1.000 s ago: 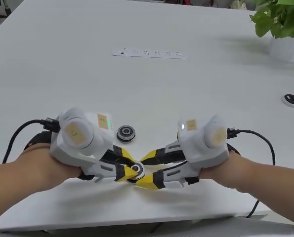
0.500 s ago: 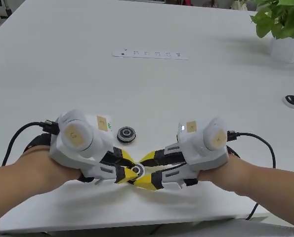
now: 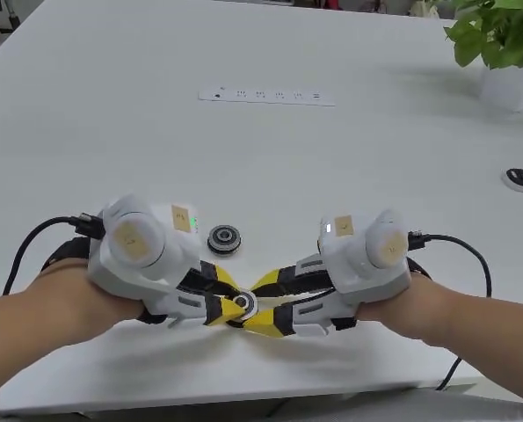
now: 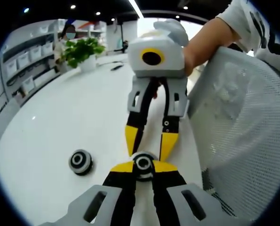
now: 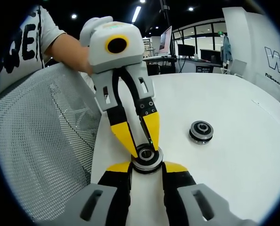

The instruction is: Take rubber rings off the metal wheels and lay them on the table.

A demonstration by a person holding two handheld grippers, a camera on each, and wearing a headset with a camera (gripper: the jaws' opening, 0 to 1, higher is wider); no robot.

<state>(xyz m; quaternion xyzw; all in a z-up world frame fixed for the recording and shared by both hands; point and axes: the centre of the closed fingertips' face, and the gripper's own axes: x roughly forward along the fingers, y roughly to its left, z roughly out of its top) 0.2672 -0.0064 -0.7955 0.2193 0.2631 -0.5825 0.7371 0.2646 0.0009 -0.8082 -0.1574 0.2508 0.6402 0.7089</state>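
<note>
1. Squeezing one wheel (image 3: 243,304) in the left gripper (image 3: 235,303), jaws nearly closed, low middle of the head view.
2. Pinching it from the opposite side with the right gripper (image 3: 251,307).
3. Seeing another wheel (image 3: 224,238) lying just above, nearer left.

One metal wheel (image 3: 242,305): clamped by left gripper (image 3: 228,301) and right gripper (image 3: 256,309). A second wheel (image 3: 224,238) lies just beyond it; power strip (image 3: 267,96) well beyond.
</note>
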